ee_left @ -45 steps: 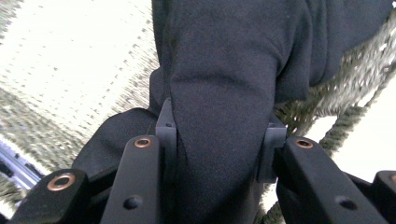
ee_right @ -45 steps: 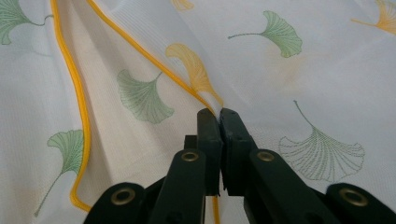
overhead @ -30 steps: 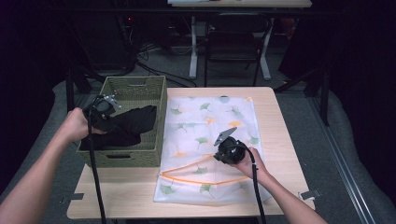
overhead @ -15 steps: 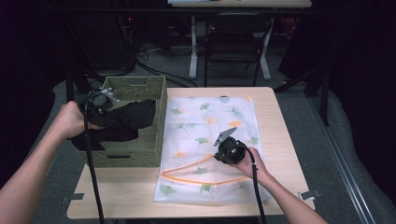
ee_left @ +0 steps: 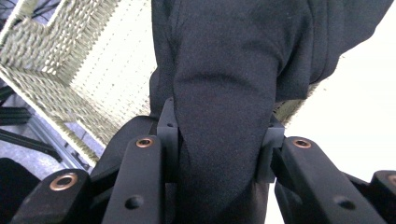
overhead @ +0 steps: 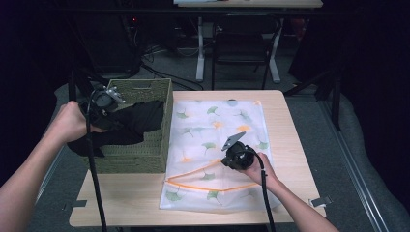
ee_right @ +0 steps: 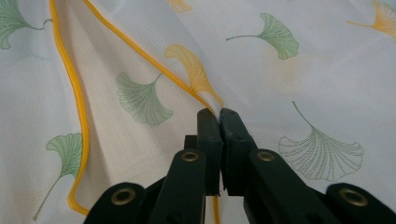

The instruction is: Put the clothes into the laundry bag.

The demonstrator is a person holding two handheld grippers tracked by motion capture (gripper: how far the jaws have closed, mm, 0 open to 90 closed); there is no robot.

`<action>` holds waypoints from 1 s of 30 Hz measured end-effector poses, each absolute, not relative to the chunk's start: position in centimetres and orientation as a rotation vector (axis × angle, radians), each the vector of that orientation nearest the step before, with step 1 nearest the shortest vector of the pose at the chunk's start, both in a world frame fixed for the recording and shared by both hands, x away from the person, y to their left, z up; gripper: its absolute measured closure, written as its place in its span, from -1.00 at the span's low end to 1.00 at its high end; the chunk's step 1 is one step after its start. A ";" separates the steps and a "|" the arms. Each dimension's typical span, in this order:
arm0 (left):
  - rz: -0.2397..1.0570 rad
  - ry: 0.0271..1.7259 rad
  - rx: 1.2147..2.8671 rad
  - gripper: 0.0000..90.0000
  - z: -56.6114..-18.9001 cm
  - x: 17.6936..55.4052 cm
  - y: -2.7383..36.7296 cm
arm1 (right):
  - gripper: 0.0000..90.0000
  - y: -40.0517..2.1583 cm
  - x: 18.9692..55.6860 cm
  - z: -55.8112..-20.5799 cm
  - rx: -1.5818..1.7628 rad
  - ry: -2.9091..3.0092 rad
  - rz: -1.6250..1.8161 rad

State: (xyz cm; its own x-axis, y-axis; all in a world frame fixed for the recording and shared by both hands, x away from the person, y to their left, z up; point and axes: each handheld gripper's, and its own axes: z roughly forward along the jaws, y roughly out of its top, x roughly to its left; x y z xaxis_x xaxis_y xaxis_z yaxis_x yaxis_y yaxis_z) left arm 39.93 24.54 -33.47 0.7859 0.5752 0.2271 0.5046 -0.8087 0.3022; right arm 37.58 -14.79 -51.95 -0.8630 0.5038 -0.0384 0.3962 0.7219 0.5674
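Garment (overhead: 138, 121), black, hangs half out of the basket (overhead: 145, 154) at the desk's left, clamped in the left gripper (ee_left: 219, 140). Right gripper (ee_right: 218, 116) jaws pinch the mesh bag (overhead: 217, 125) edge together, holding its mouth up. Bagging remains.

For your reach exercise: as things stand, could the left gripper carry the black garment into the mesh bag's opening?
Probably yes: the left gripper grips the black garment above the wicker basket, and the right gripper holds the mesh bag's orange-edged opening lifted.

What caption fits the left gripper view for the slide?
Left gripper clamps a fold of black garment above the woven basket.
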 end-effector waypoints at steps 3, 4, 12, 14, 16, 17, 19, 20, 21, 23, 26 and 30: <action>0.457 0.846 2.747 0.44 -33.0 39.5 24.2 | 0.96 -14.8 37.6 -52.0 0.723 2.735 0.838; 0.448 0.841 2.749 0.44 -32.9 39.3 23.9 | 0.96 -14.8 37.6 -52.0 0.723 2.733 0.839; 0.398 0.814 2.756 0.44 -32.3 38.2 22.3 | 0.96 -14.8 37.6 -51.9 0.725 2.727 0.840; 0.390 0.790 2.759 0.44 -32.3 37.9 21.9 | 0.96 -14.8 37.6 -51.9 0.727 2.725 0.839; 0.377 0.772 2.765 0.44 -32.4 37.6 21.4 | 0.96 -14.8 37.6 -51.9 0.727 2.726 0.839; 0.370 0.774 2.764 0.44 -32.4 37.5 21.3 | 0.96 -14.8 37.6 -51.9 0.727 2.726 0.839; 0.363 0.750 2.774 0.44 -32.5 37.1 20.8 | 0.96 -14.8 37.6 -51.9 0.728 2.724 0.840; 0.356 0.738 2.779 0.44 -32.5 37.0 20.6 | 0.96 -14.8 37.6 -51.9 0.726 2.724 0.842; 0.356 0.738 2.779 0.44 -32.5 37.0 20.6 | 0.96 -14.8 37.6 -51.9 0.726 2.724 0.842; 0.333 0.705 2.788 0.44 -32.7 36.4 19.8 | 0.96 -14.8 37.6 -51.9 0.730 2.723 0.841; 0.303 0.676 2.790 0.44 -32.9 35.9 19.1 | 0.96 -14.8 37.6 -51.9 0.730 2.722 0.842; 0.263 0.630 2.801 0.43 -33.4 35.2 18.2 | 0.96 -14.8 37.6 -51.9 0.731 2.718 0.849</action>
